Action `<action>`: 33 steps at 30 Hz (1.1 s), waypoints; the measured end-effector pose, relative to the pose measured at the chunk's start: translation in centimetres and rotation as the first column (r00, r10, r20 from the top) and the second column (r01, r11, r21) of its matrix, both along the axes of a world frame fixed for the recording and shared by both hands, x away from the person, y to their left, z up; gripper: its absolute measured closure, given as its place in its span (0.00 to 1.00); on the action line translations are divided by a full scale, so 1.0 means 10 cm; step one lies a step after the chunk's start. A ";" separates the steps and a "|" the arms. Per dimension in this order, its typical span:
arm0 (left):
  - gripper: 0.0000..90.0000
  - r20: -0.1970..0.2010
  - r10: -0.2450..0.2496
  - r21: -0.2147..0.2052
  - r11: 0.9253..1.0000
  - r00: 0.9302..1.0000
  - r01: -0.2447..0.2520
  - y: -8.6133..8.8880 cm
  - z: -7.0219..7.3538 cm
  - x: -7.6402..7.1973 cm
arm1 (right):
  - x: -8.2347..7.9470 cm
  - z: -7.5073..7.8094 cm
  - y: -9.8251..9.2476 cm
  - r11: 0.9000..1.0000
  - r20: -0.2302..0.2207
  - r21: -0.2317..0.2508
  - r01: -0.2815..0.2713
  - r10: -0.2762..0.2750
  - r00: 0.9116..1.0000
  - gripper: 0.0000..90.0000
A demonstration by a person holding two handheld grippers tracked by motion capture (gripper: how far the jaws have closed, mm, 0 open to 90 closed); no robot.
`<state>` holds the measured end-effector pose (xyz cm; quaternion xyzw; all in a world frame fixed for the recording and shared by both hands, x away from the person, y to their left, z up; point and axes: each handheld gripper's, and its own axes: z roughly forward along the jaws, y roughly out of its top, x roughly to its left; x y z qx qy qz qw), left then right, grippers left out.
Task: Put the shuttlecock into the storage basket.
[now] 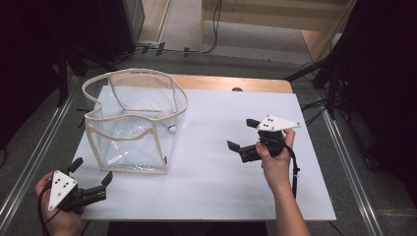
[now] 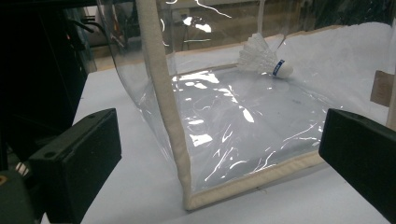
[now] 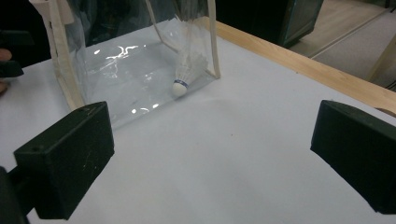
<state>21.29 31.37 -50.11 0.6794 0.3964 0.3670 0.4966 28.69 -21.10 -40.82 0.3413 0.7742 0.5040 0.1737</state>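
Left gripper (image 1: 91, 178) low at the near table (image 1: 236, 196) corner, jaws wide, aimed at the clear plastic bag (image 1: 133, 132) with cream fabric edging. Right gripper (image 1: 242, 133) held level, jaws wide, empty. White feathered shuttlecock (image 2: 264, 59), blue-banded, lies inside the bag beyond both jaws; band lettering unreadable.

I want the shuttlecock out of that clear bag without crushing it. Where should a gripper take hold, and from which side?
Probably from above, through the bag's open top. The shuttlecock lies on its side at the bag's floor by a corner; close the jaws on the firm cork head, not the feather skirt.
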 end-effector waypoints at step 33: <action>0.00 0.000 0.001 0.008 1.000 1.000 -0.001 -0.01 0.00 0.00 | -0.46 -0.49 -0.68 0.994 -0.021 0.014 0.104 -0.104 0.994 0.00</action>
